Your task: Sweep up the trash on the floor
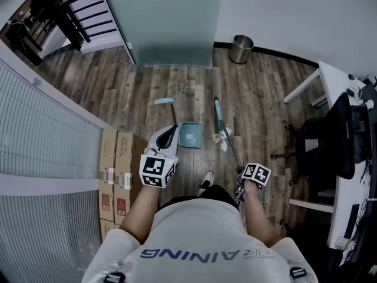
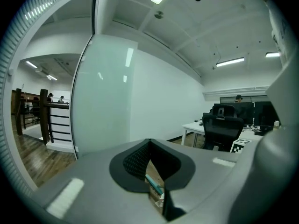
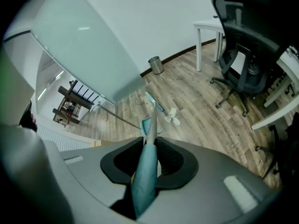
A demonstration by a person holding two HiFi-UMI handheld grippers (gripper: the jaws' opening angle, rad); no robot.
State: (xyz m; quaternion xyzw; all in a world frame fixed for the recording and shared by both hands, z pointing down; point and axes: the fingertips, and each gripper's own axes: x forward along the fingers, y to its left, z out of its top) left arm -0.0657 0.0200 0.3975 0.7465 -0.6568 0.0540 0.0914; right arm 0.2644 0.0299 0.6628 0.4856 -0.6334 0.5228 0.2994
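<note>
Trash (image 1: 222, 140), white, crumpled, beside broom (image 1: 218, 112)

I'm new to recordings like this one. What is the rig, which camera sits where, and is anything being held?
There is no robot here. A person holds a two-jaw tool in each hand. The head view looks down from a camera on the person's head. The other two views come from cameras on the tools, each looking along its own jaws. The left gripper is shut and empty. The right gripper is clamped on the teal grip of a broom. On the wooden floor sit a teal dustpan, which nobody is holding, and white crumpled trash next to the broom's head.
</note>
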